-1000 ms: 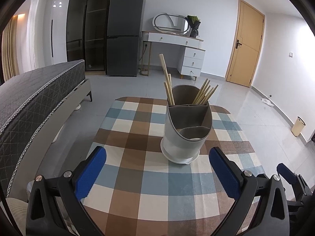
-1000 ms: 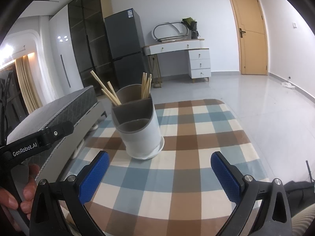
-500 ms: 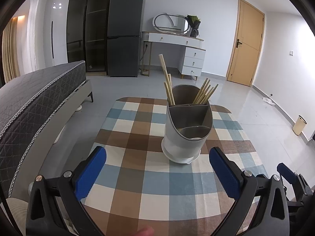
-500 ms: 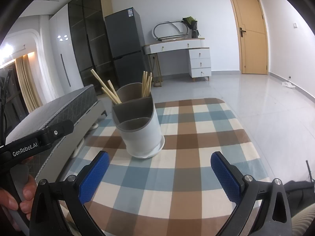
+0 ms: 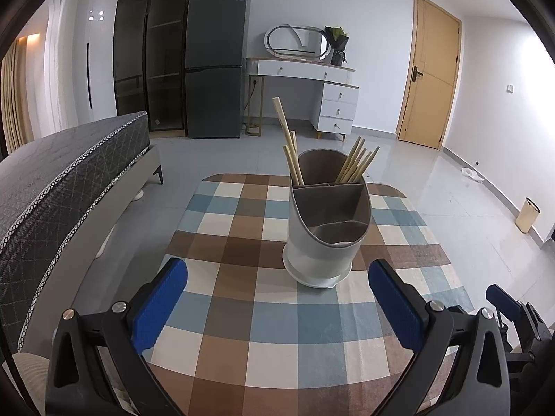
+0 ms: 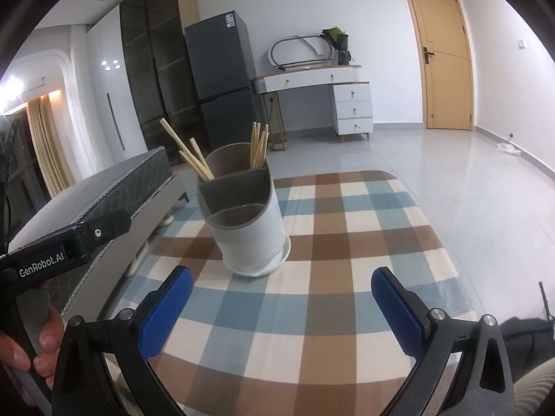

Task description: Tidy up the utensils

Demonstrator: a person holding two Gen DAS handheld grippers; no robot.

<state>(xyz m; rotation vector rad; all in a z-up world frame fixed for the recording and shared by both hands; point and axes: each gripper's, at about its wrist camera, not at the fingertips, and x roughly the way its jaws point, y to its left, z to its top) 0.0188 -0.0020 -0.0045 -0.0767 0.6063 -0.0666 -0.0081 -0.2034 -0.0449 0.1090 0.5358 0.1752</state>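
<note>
A white and grey utensil holder with divided compartments stands upright on the checked tablecloth. Several wooden chopsticks lean in its two back compartments; the front compartment looks empty. The holder also shows in the right wrist view with its chopsticks. My left gripper is open and empty, low over the cloth in front of the holder. My right gripper is open and empty, in front and to the right of the holder.
A grey bed runs along the table's left side. A dark fridge, a white dressing table and a wooden door stand at the far wall. A small bin sits on the floor at right.
Both grippers have drifted only slightly; the holder sits a touch higher in the left view. Nothing was grasped or let go.
</note>
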